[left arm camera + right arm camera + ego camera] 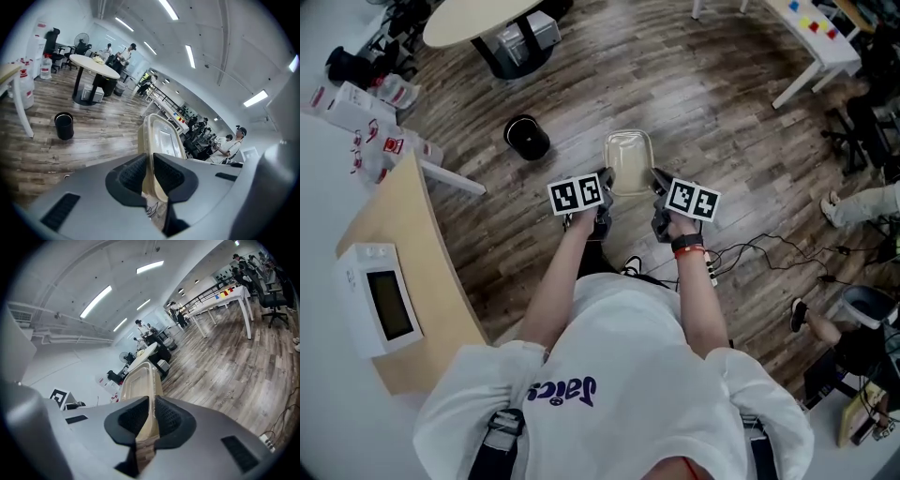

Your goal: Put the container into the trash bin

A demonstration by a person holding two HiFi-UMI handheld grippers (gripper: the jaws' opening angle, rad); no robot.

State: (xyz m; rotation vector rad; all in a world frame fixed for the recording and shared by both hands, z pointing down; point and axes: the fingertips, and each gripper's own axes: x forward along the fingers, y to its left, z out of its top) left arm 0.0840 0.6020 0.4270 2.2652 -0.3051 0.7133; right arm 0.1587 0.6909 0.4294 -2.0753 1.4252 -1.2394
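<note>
two grips are on and nothing is dropped yet. my left fingers (132,176) are narrowed onto the container's (628,161) left rim, and my right fingers (133,418) pinch its right rim the same way. the container hangs between them, out in front of me above the wooden floor (722,122). the trash bin (526,137) stands on the floor ahead to my left, well apart from it. i judge the pick-up done; the carry over the bin and the release remain.
</note>
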